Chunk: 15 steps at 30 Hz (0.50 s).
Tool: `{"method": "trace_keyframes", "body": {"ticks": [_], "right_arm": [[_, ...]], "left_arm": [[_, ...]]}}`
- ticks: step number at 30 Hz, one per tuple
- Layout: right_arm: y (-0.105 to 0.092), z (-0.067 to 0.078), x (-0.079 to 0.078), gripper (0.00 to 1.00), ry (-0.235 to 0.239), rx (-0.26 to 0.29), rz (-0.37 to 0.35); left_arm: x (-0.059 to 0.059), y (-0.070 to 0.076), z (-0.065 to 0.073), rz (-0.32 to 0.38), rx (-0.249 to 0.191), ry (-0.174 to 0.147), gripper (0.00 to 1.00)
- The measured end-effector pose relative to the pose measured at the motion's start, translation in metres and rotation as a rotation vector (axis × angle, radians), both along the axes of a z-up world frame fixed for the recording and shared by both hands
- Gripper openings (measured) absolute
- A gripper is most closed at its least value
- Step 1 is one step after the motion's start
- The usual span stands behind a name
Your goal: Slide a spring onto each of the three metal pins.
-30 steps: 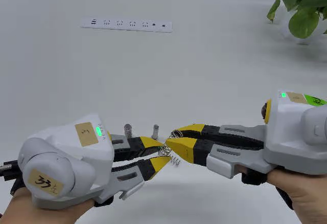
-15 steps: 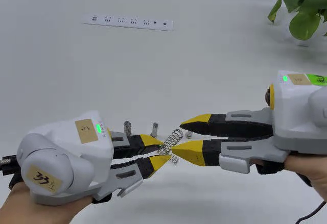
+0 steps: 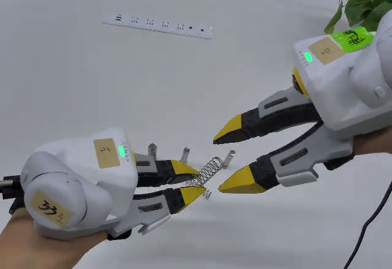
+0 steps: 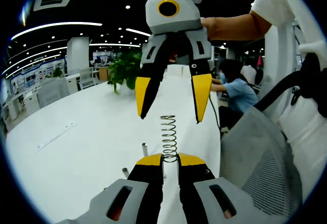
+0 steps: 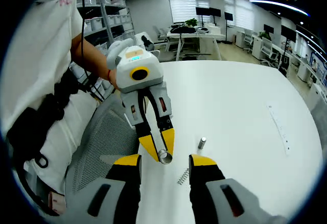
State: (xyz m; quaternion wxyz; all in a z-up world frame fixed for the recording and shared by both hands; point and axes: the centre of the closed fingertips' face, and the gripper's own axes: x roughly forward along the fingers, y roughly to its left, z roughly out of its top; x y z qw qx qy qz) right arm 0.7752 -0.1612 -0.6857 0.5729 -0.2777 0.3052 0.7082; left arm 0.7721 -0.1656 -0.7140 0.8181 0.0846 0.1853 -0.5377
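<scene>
Clenched in the yellow tips of the left gripper (image 3: 197,181) (image 4: 170,157) (image 5: 162,155): one end of a spring (image 3: 208,170) (image 4: 168,137) (image 5: 164,156), held off the white table (image 3: 92,85), free coils reaching toward the right gripper (image 3: 218,165) (image 4: 169,118) (image 5: 164,160). Released and spread wide on the right, one tip on either side of the spring's far end, apart from it. Flat on the table just below the tips, a second spring (image 3: 207,193) (image 5: 182,176). Just behind, upright in a row, three metal pins (image 3: 152,152) (image 3: 185,154) (image 3: 229,157). Farther back, a power strip (image 3: 158,26).
</scene>
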Motion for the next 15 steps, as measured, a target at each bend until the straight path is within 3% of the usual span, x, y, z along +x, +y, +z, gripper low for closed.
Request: {"method": "trace_keyframes", "body": {"ticks": [7,15], "right_arm": [[0.009,-0.005,-0.008,0.34,-0.042,-0.093,0.163],[0.013,-0.011,-0.016,0.26,-0.048,-0.152,0.247]], "left_arm": [[0.0,0.002,0.0,-0.001,-0.009,-0.004,0.09],[-0.001,0.003,-0.001,0.0,-0.021,-0.004,0.09]]}}
